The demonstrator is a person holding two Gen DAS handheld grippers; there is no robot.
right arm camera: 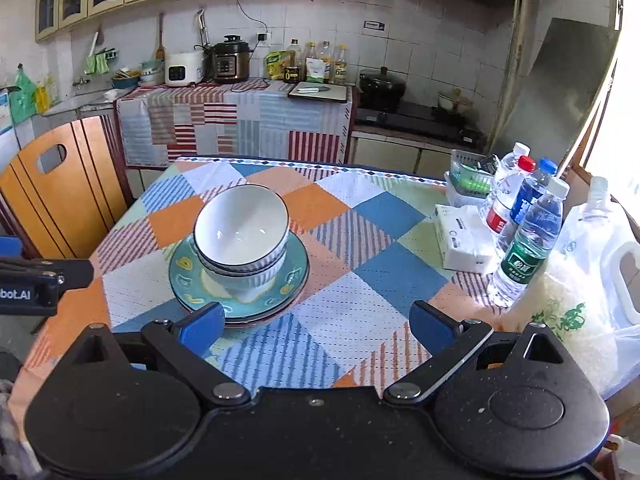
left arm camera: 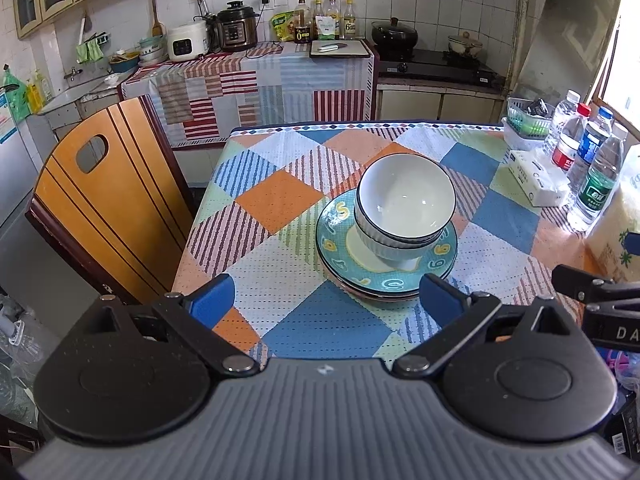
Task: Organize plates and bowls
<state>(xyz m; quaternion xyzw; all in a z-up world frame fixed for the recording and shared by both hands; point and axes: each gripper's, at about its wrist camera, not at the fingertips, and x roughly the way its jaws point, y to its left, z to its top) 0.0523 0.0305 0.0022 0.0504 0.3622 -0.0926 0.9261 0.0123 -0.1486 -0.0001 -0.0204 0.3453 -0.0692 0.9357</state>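
Observation:
Two white bowls with dark rims (left arm camera: 405,204) (right arm camera: 242,229) are nested and stand on a stack of teal patterned plates (left arm camera: 340,240) (right arm camera: 296,268) in the middle of the table. My left gripper (left arm camera: 326,300) is open and empty, held above the near part of the table, just short of the plates. My right gripper (right arm camera: 318,326) is open and empty, to the right of the stack. Its left fingertip (right arm camera: 202,326) overlaps the plates' near rim in the view.
The table has a checked cloth (left arm camera: 272,200). A wooden chair (left arm camera: 100,208) stands at its left. Water bottles (right arm camera: 528,236), a tissue pack (right arm camera: 464,236), a green basket (right arm camera: 472,178) and a rice bag (right arm camera: 580,300) crowd the right edge. The kitchen counter (left arm camera: 260,60) lies behind.

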